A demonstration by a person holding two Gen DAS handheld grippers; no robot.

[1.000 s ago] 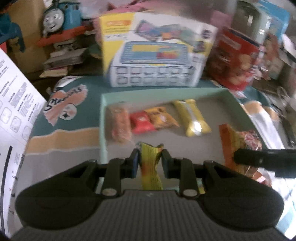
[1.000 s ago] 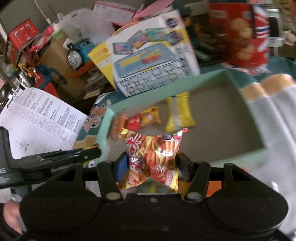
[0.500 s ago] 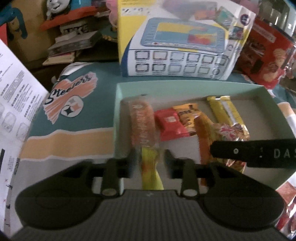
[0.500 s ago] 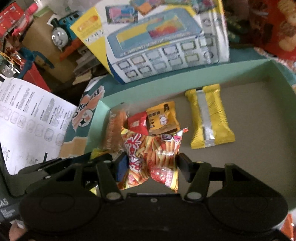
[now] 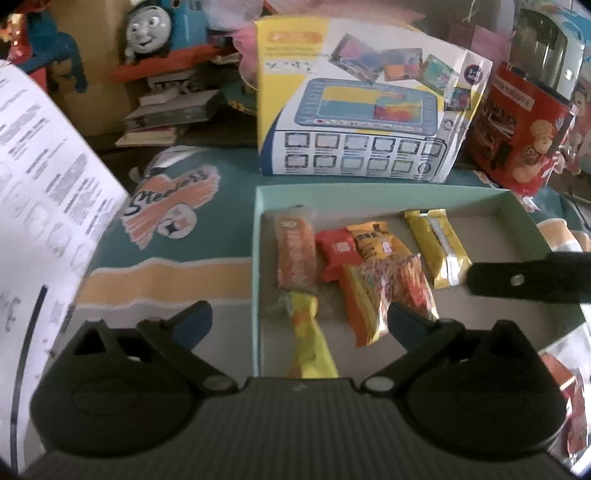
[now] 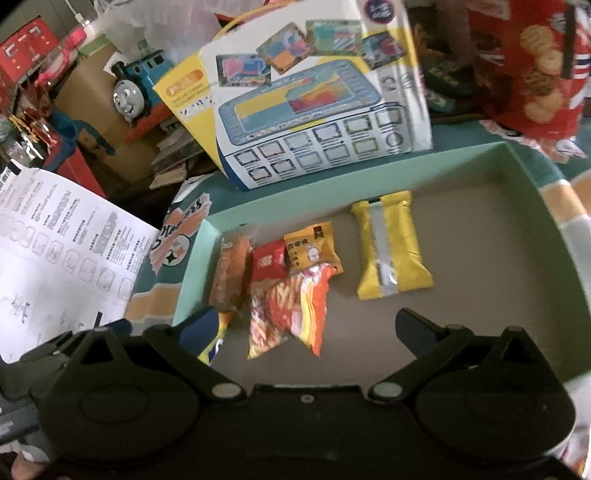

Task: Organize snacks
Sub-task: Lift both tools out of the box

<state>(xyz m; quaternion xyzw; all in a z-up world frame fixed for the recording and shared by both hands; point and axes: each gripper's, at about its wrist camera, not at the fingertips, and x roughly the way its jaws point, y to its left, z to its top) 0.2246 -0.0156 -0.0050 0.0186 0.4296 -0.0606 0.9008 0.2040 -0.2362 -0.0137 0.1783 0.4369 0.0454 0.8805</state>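
A mint green box [image 5: 369, 192] [image 6: 546, 192] holds several snacks. A yellow twisted packet [image 5: 310, 343] lies at its near left, below an orange bar [image 5: 295, 251]. A red and orange chip bag [image 5: 388, 291] [image 6: 291, 310] lies beside it, below a red packet [image 5: 336, 253] and an orange packet [image 5: 376, 240]. A yellow bar [image 5: 437, 247] [image 6: 391, 251] lies further right. My left gripper [image 5: 299, 321] is open above the yellow packet. My right gripper [image 6: 303, 325] is open above the chip bag; one of its fingers [image 5: 528, 280] shows in the left wrist view.
The box sits on a teal and grey cloth [image 5: 173, 206]. A toy tablet box [image 5: 369, 110] stands right behind it. A red cookie box [image 5: 517, 129] is at back right, a blue train toy [image 5: 159, 26] at back left, and a printed paper sheet [image 5: 44, 177] at left.
Both grippers have opened. The yellow packet and the chip bag have left the fingers and now lie in the box.
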